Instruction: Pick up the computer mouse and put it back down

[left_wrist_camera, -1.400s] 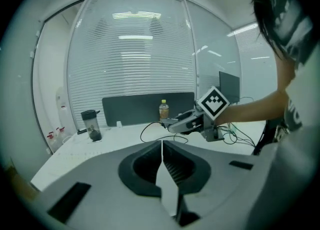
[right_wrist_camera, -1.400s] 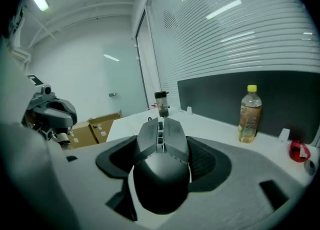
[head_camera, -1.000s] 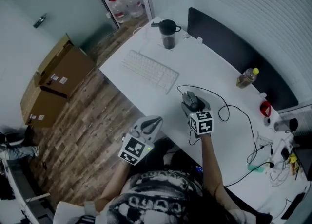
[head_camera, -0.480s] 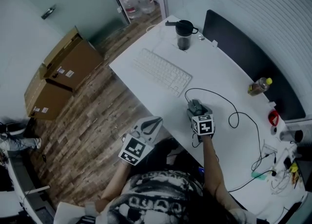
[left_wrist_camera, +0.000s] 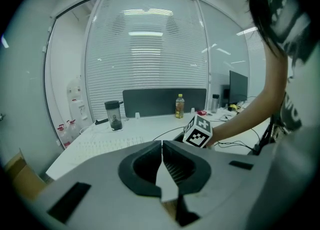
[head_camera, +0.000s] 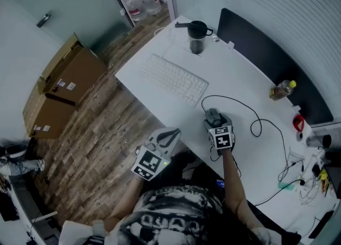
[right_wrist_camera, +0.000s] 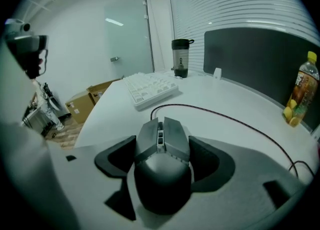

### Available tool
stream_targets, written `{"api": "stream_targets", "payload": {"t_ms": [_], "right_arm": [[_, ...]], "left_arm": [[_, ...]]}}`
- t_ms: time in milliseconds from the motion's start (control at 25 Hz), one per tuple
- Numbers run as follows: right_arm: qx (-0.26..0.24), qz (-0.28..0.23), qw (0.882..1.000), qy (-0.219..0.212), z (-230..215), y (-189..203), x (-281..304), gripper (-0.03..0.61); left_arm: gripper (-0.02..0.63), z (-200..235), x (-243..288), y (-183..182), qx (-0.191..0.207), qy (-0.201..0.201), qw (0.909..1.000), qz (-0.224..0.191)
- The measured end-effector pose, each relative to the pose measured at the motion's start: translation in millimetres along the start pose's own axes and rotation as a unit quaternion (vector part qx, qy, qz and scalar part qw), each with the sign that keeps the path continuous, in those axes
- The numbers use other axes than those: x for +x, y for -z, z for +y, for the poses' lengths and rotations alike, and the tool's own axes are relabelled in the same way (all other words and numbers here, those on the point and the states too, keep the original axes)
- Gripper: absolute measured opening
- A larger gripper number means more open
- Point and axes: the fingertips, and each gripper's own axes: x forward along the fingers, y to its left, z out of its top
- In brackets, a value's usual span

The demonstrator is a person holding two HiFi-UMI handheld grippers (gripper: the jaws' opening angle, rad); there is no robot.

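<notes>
**Right gripper view: mouse clamped, cable the main hazard**

The computer mouse (right_wrist_camera: 161,171) is seen lengthwise between the jaws of the right gripper (right_wrist_camera: 163,145), whose dark pads are pressed against its two flanks. It is placed near the front edge of the white counter (head_camera: 234,73); whether it is lifted or resting there cannot be told. The left gripper (left_wrist_camera: 162,154) is held off the counter's edge, over the wooden floor, with its jaws pressed together on nothing.

A slip is judged the likeliest fault: the mouse's flanks look smooth and curved, and only a narrow strip of each is met by the pads, so a tilt of the gripper could let it slide out. The cable (right_wrist_camera: 225,116) is a second risk. It curves out toward the keyboard (right_wrist_camera: 150,86) and then loops back across the counter, so a high or quick lift could pull it taut and twist the mouse in the pads.

No brand can be read on the mouse. Print is visible on the bottle (right_wrist_camera: 300,89) and on the cardboard boxes (head_camera: 64,79), but it is too small to be made out.
</notes>
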Motion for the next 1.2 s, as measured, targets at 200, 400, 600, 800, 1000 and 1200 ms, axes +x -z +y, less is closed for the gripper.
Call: {"api": "stream_targets", "payload": {"t_ms": [200, 400, 600, 800, 1000, 1200], "right_arm": [[0.040, -0.038, 0.998, 0.016, -5, -17, -20, 0.357], [0.042, -0.088, 0.995, 0.029, 0, -46, -55, 0.319], [0.078, -0.130, 0.987, 0.043, 14, -58, -88, 0.268], [0.095, -0.140, 0.984, 0.059, 33, -53, -114, 0.249], [0.100, -0.145, 0.982, 0.075, 46, -46, -135, 0.229], [0.098, -0.141, 0.982, 0.074, 63, -39, -150, 0.215]], "left_arm": [[0.005, 6, 0, 2, 0.004, 0.019, 0.9998, -0.002], [0.005, 10, 8, 0, 0.014, 0.056, 0.9983, -0.010], [0.005, 7, 18, -1, 0.033, 0.104, 0.9939, -0.018], [0.005, 0, 26, 13, 0.040, 0.154, 0.9872, -0.013], [0.005, -9, 34, 24, 0.061, 0.195, 0.9788, -0.009], [0.005, -14, 37, 27, 0.055, 0.196, 0.9790, -0.010]]}}
